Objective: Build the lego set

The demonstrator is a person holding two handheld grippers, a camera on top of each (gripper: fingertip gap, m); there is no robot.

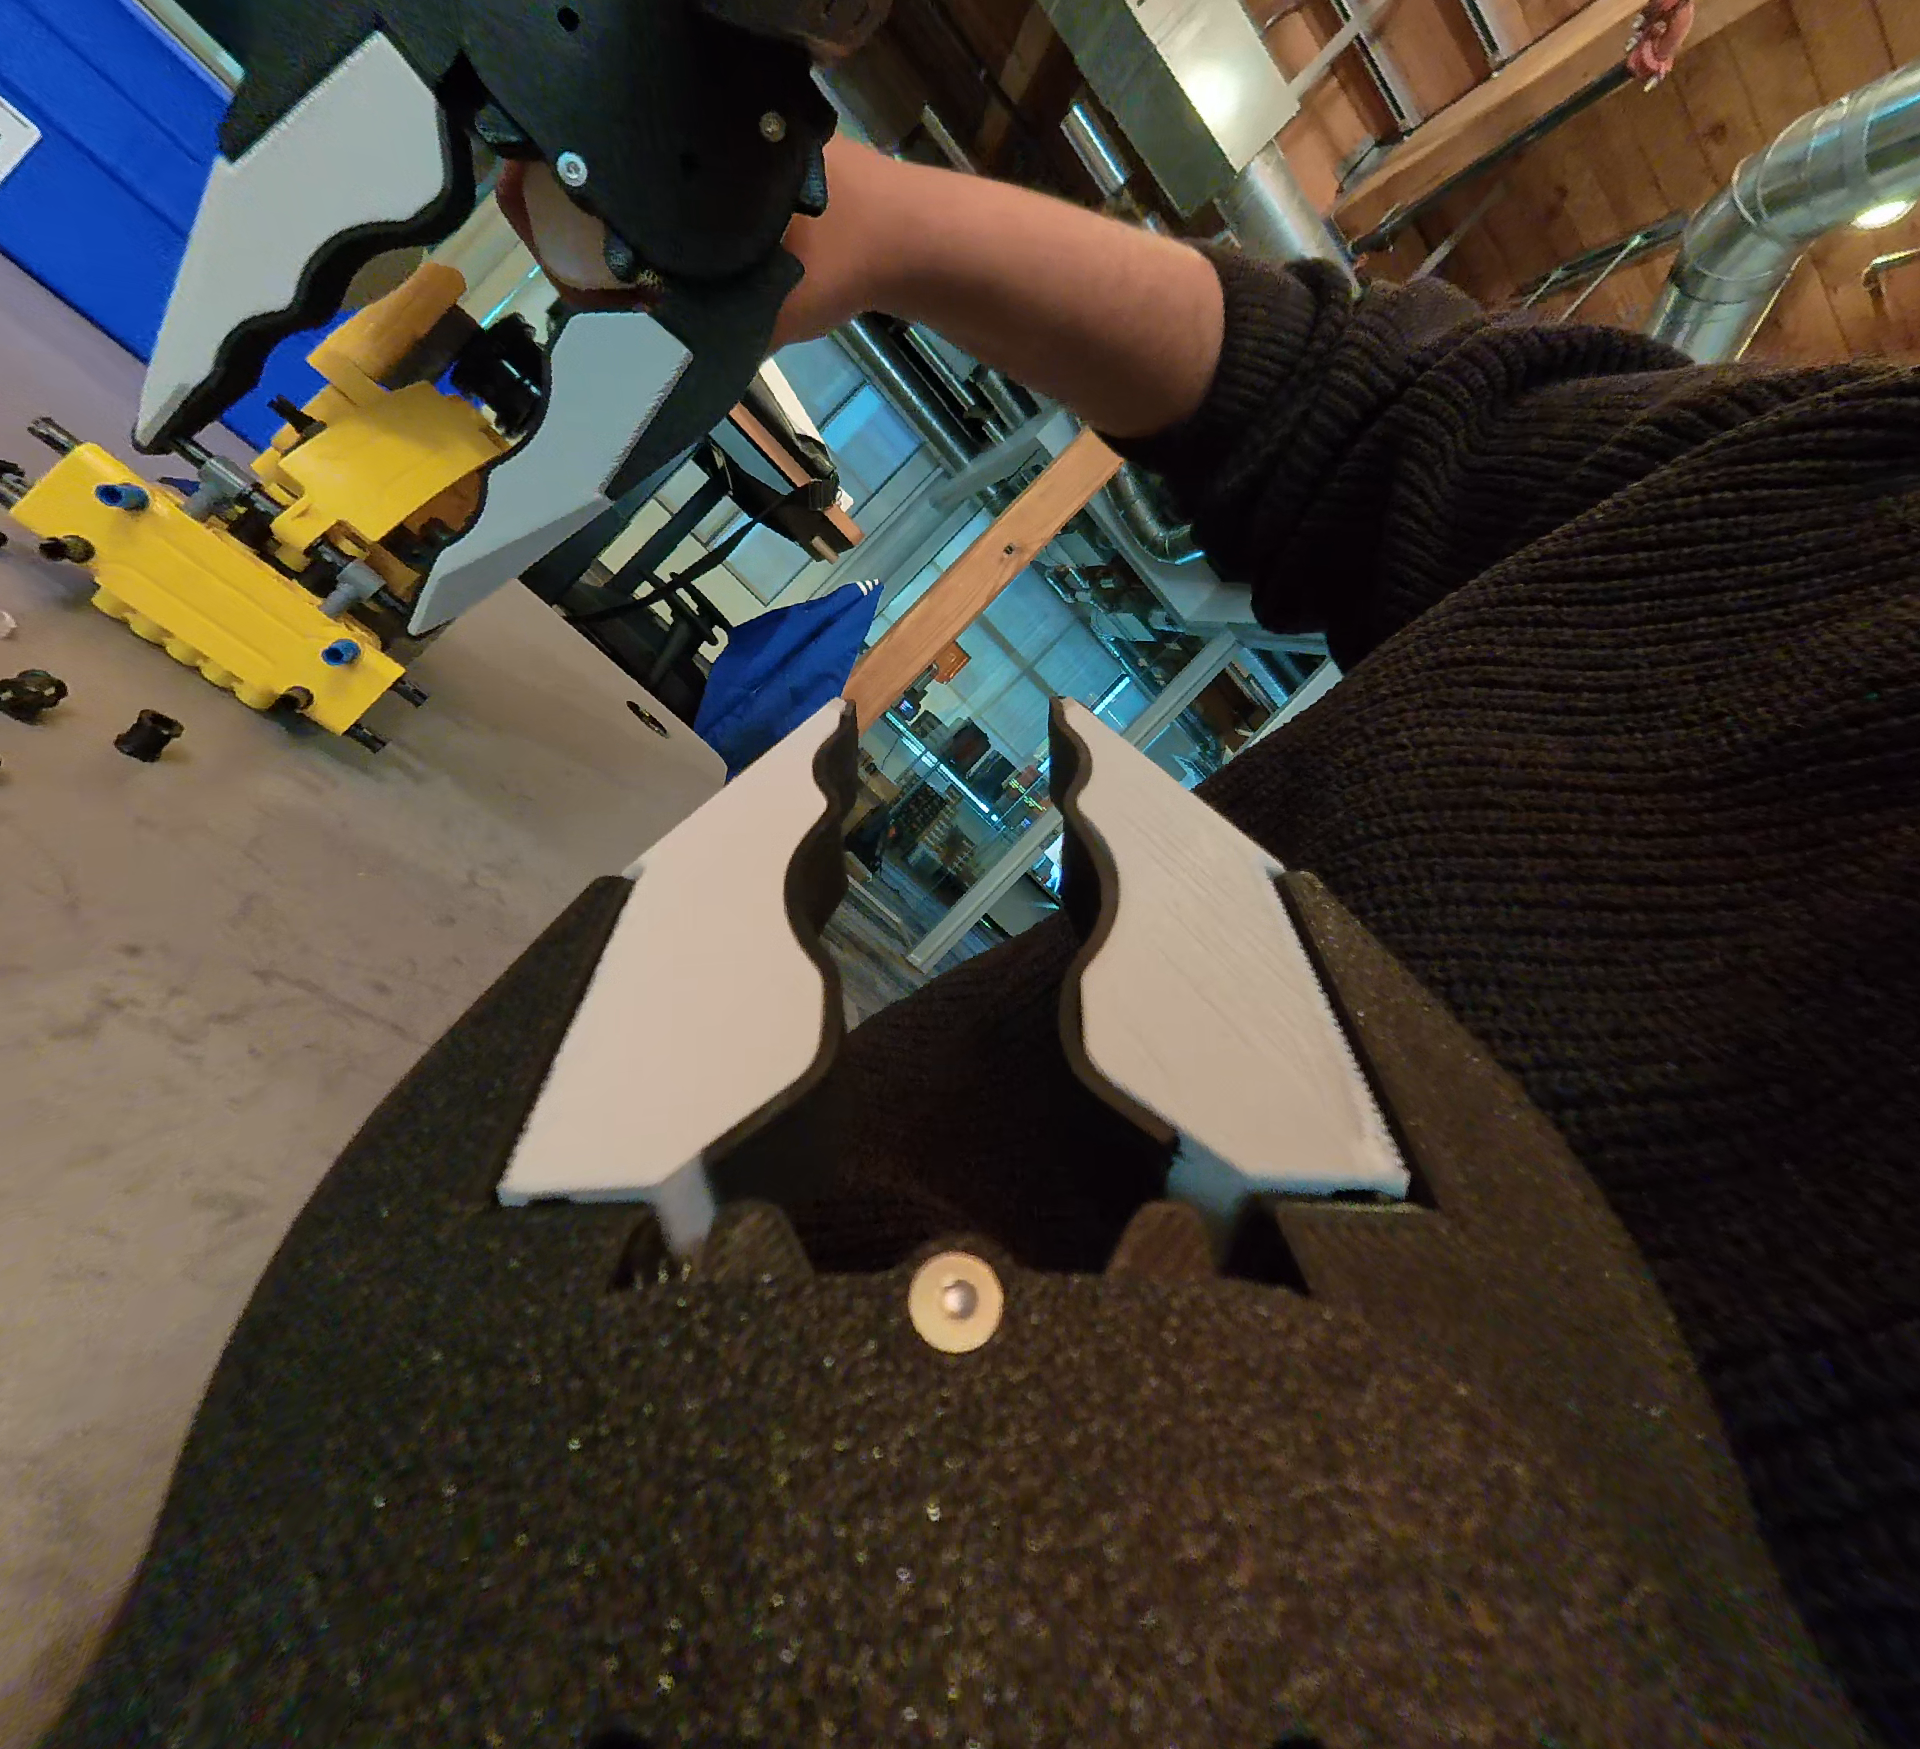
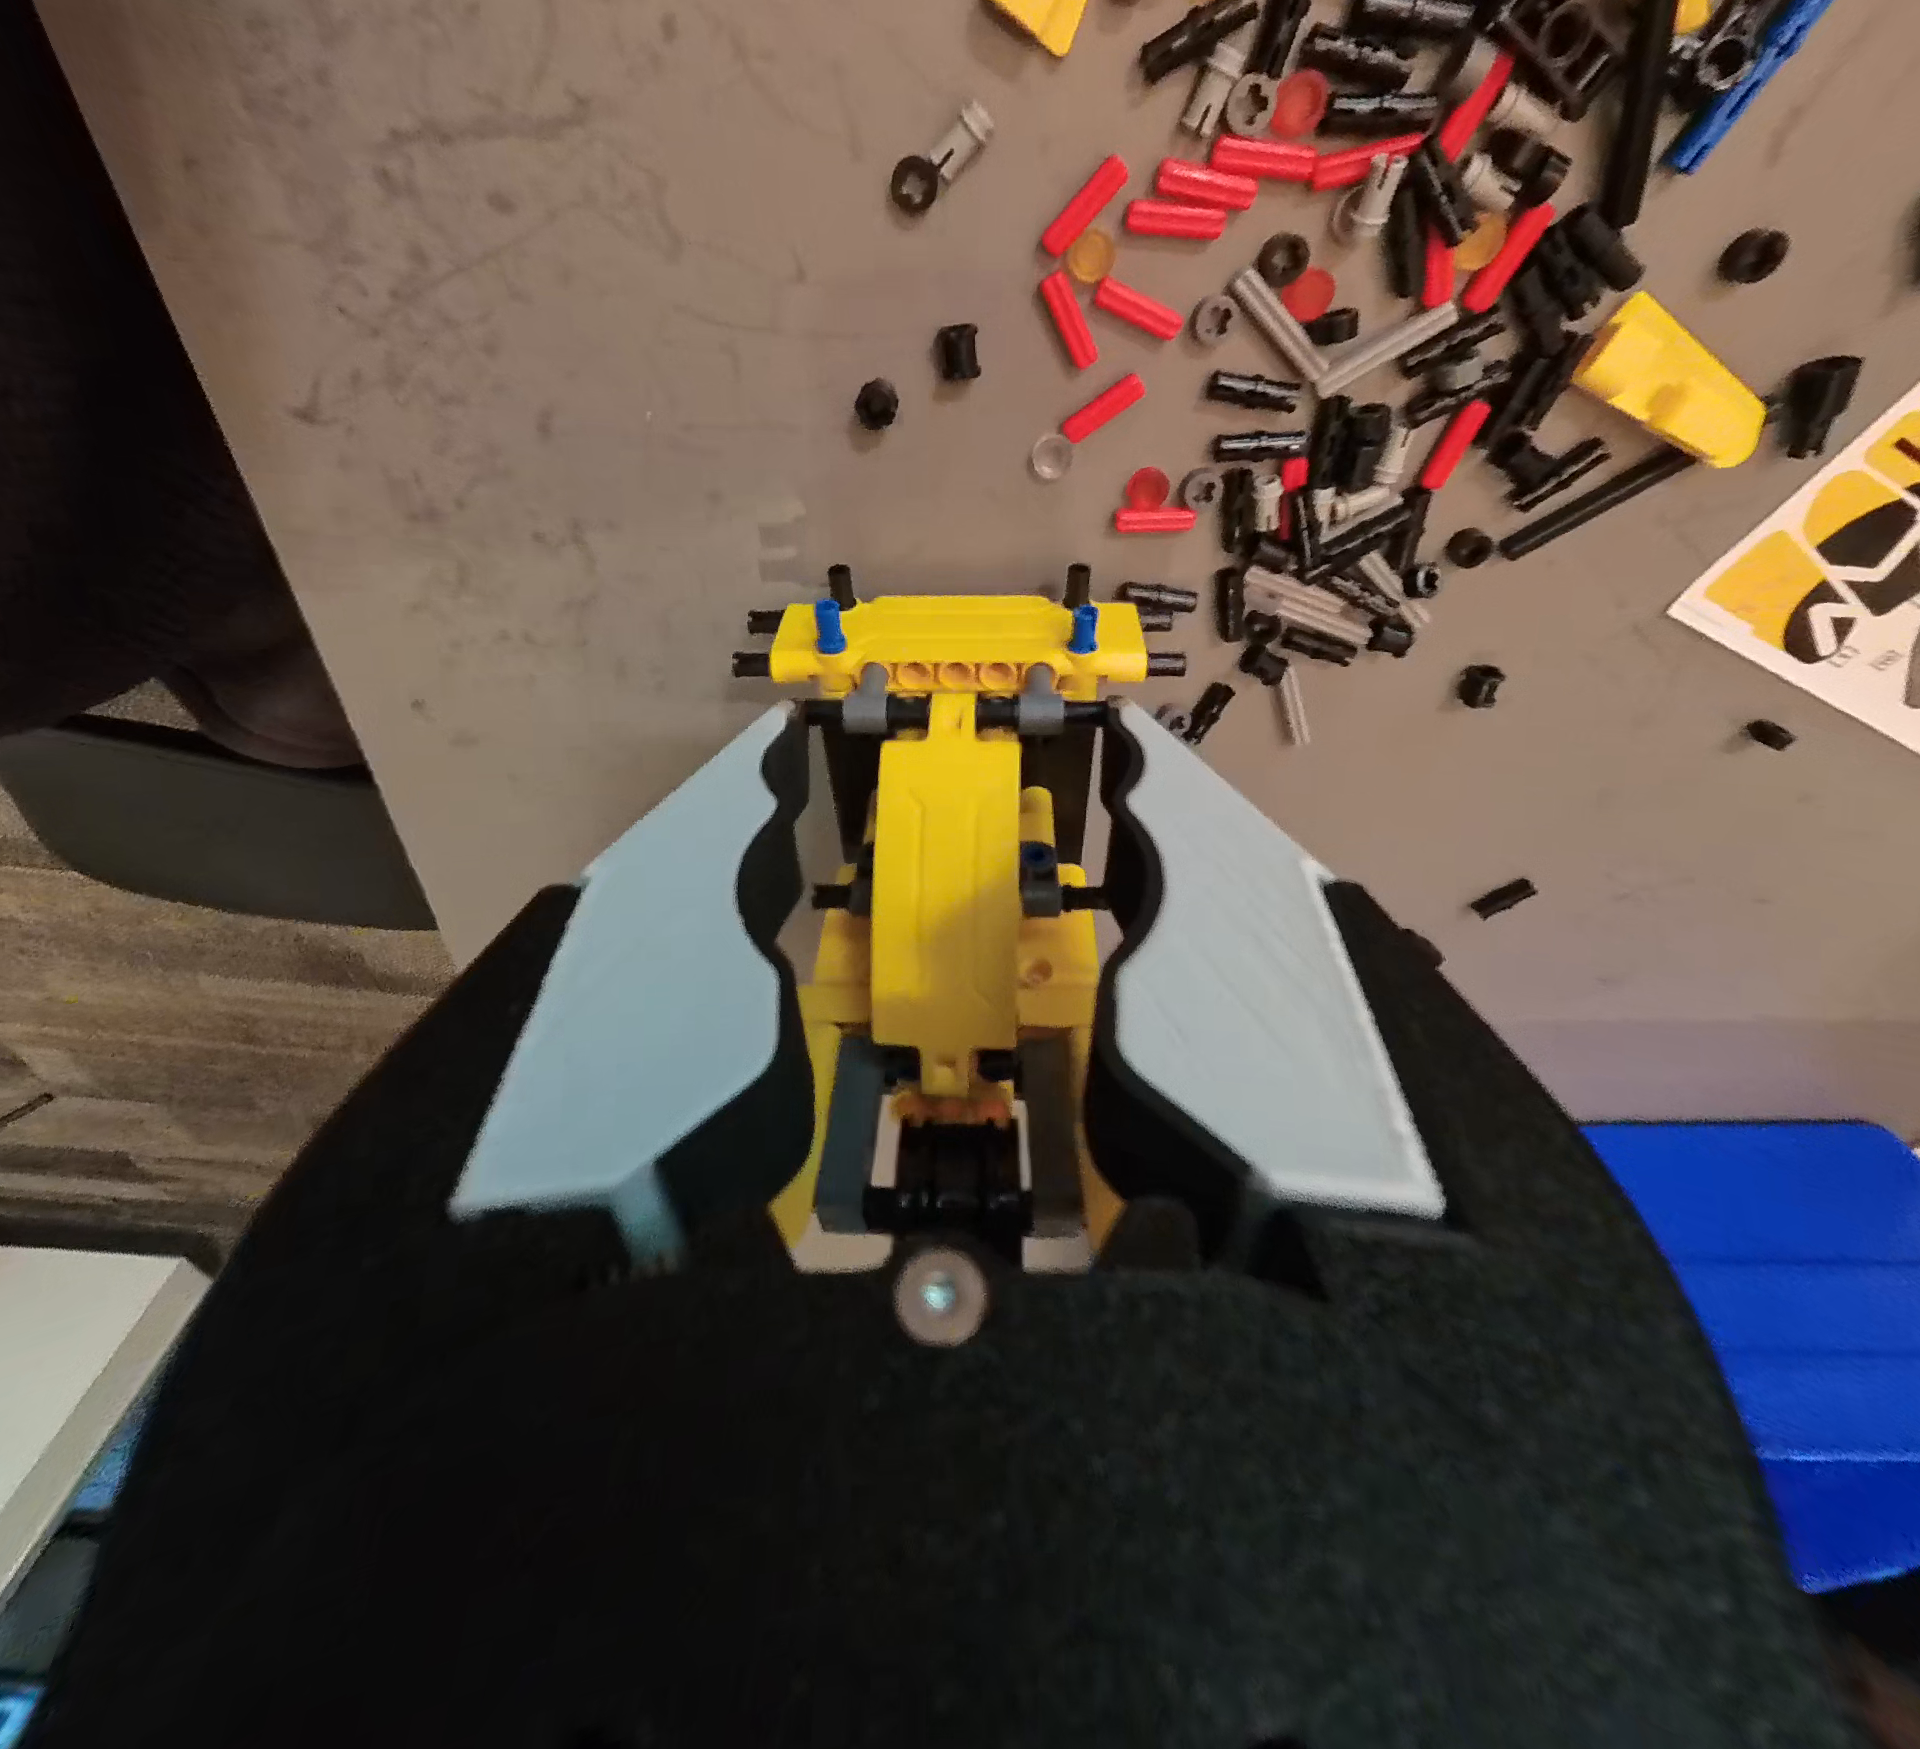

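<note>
A yellow brick-built model with blue pins and a black cross axle rests on the grey table. My right gripper straddles it, and both fingertips touch the ends of that axle. The same gripper and model show in the left wrist view at the upper left, held by a person's hand. My left gripper is open and empty, off the table's edge. It points at the person's dark knitted sleeve.
A heap of loose red, black, grey and yellow brick parts lies on the table beyond the model to the right. A yellow-and-black sticker sheet lies at the far right. Small black parts lie near the model. A blue block stands off the table. It is some 30 cm from my right tips to the blue block.
</note>
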